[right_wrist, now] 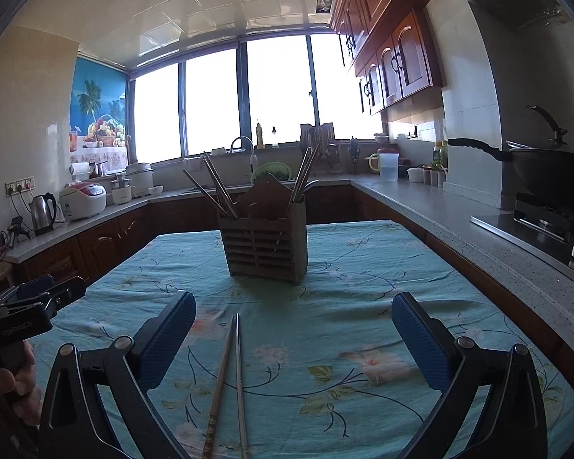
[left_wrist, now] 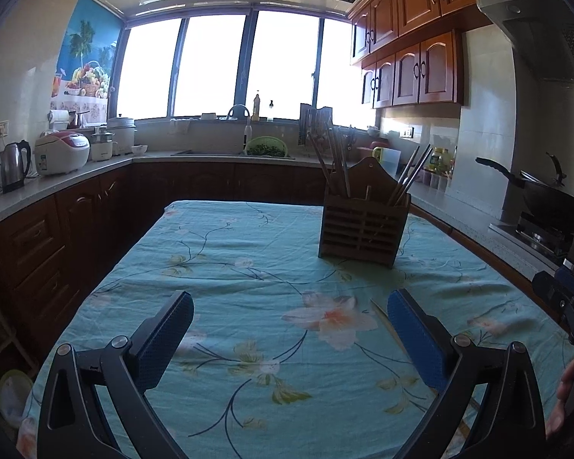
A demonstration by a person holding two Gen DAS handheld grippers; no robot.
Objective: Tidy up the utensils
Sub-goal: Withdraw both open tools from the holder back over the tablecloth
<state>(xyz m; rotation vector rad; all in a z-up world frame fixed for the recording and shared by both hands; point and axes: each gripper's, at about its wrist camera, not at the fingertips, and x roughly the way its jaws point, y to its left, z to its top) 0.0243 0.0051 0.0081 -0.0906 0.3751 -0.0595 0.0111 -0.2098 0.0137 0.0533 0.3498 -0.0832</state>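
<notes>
A wooden slatted utensil holder (left_wrist: 361,225) stands on the teal floral tablecloth (left_wrist: 248,267), with several chopsticks upright in it; it also shows in the right wrist view (right_wrist: 266,243). Two chopsticks lie side by side on the cloth between my right gripper's fingers: a wooden chopstick (right_wrist: 220,386) and a metal chopstick (right_wrist: 240,382). My right gripper (right_wrist: 292,306) is open and empty above them. My left gripper (left_wrist: 290,304) is open and empty over the cloth; a thin chopstick tip (left_wrist: 380,310) shows beside its right finger.
Counters run around the table: kettle (left_wrist: 14,164) and rice cooker (left_wrist: 62,153) at left, sink with green basket (left_wrist: 267,147) at the back, wok on a stove (left_wrist: 555,206) at right. The other gripper's body shows at each view's edge (left_wrist: 566,298).
</notes>
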